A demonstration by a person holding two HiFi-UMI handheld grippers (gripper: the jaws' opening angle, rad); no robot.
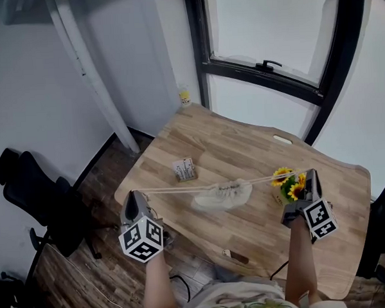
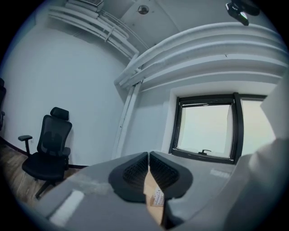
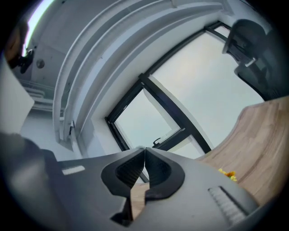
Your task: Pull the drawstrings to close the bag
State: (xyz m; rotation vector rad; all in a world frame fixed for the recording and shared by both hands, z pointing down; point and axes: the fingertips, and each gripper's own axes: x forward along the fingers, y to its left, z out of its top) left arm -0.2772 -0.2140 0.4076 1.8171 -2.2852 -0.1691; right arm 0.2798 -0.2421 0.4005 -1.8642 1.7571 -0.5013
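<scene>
A pale cloth bag [image 1: 223,195] hangs gathered at its mouth just above the wooden table [image 1: 243,147]. One drawstring [image 1: 175,189] runs taut from it leftward to my left gripper [image 1: 134,194]; the other drawstring [image 1: 268,179] runs rightward to my right gripper [image 1: 309,172]. Both grippers are held apart at about the same height, each shut on its string's end. In the left gripper view the left gripper [image 2: 148,154] shows its pads pressed together, and the right gripper [image 3: 144,149] shows the same in its own view. The thin string itself does not show between the pads there.
A small printed box [image 1: 184,169] lies on the table behind the bag. A pot of sunflowers [image 1: 289,185] stands beside the right gripper. A little yellow-capped bottle [image 1: 185,96] sits at the far corner. A black office chair [image 1: 37,197] stands on the floor at left.
</scene>
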